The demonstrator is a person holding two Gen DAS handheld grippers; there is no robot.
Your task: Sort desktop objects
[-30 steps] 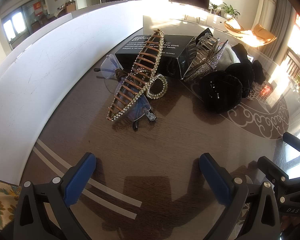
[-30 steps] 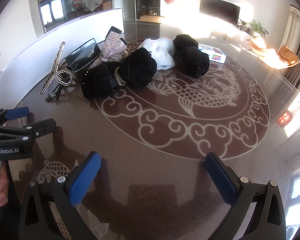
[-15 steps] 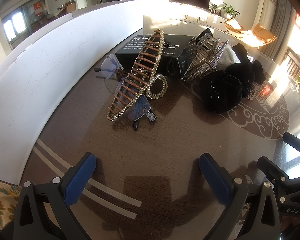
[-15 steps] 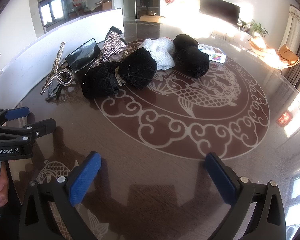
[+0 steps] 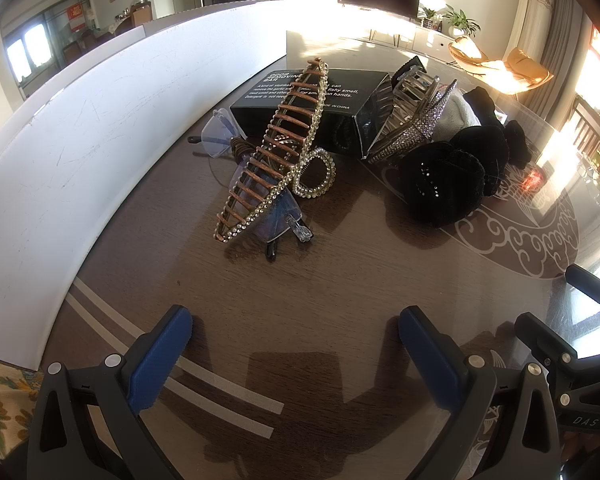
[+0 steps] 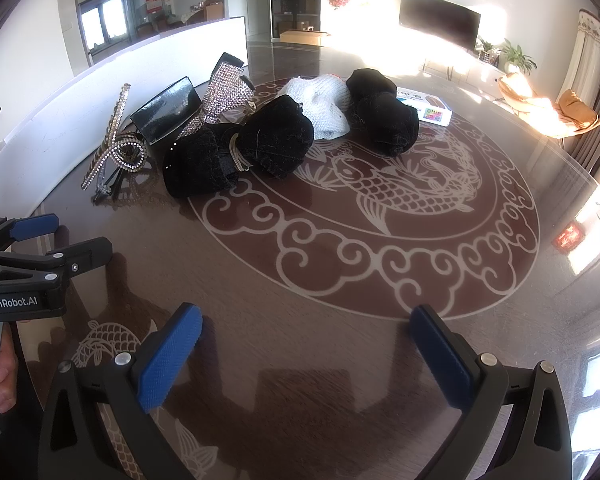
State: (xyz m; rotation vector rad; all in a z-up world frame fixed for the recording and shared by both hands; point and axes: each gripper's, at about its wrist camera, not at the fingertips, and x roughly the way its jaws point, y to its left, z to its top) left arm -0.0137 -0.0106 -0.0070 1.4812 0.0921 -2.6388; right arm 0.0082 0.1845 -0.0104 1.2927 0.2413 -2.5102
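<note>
Hair comb [image 5: 276,152] atop glasses [image 5: 274,216]; box [image 5: 312,104] behind

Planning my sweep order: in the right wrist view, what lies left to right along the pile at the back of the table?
Rhinestone hair comb → black box → rhinestone bow clip → white knit item → colourful small box.

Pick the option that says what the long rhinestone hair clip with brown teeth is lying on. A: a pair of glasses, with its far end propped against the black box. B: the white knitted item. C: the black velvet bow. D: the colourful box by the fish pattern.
A: in the left wrist view the rhinestone hair clip lies across the glasses, whose lens shows beneath it, and its far end leans on the black box.
</note>
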